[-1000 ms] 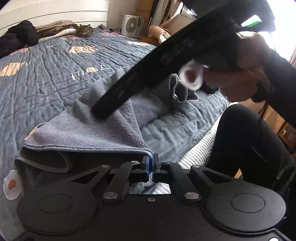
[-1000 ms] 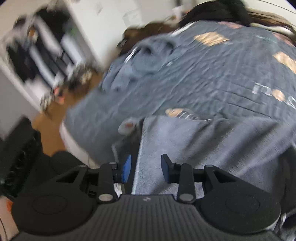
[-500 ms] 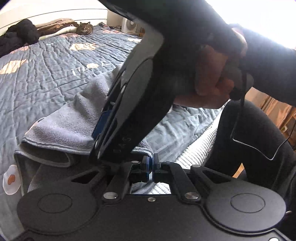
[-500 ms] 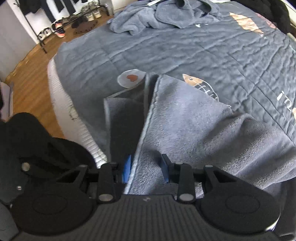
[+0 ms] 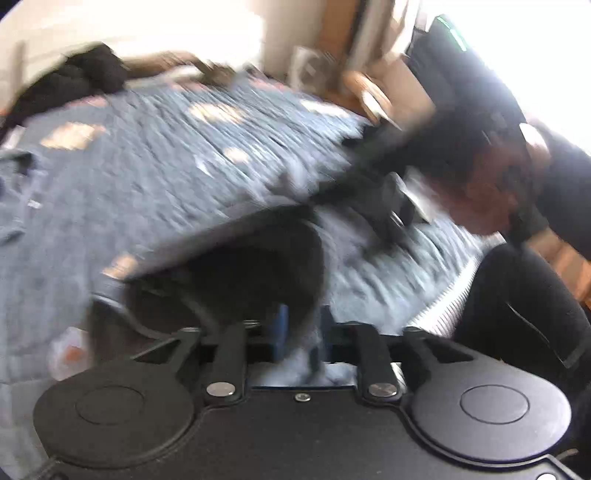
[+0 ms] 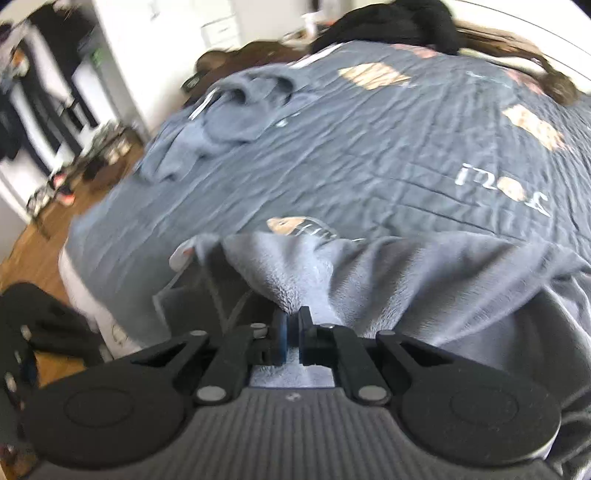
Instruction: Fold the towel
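The grey towel (image 6: 406,273) lies on the bed near its front edge. My right gripper (image 6: 291,325) is shut on a bunched fold of the towel's edge and holds it raised off the quilt. In the blurred left wrist view the towel (image 5: 229,229) arches up with a dark hollow beneath it. My left gripper (image 5: 303,325) has its fingers apart, with some grey cloth lying loosely between them. The right gripper (image 5: 388,206) shows there too, held by a hand (image 5: 491,195) over the towel's right part.
A blue-grey quilt (image 6: 369,147) covers the bed. A second heap of grey cloth (image 6: 236,110) lies at its far left corner. Dark clothing (image 6: 399,22) sits at the far end. The person's leg (image 5: 517,314) stands at the bed's edge beside wooden floor (image 6: 37,240).
My right gripper went from open over the towel's edge to shut on it and lifted it. My left gripper, shut before, now has its fingers apart. Both views swung quickly.
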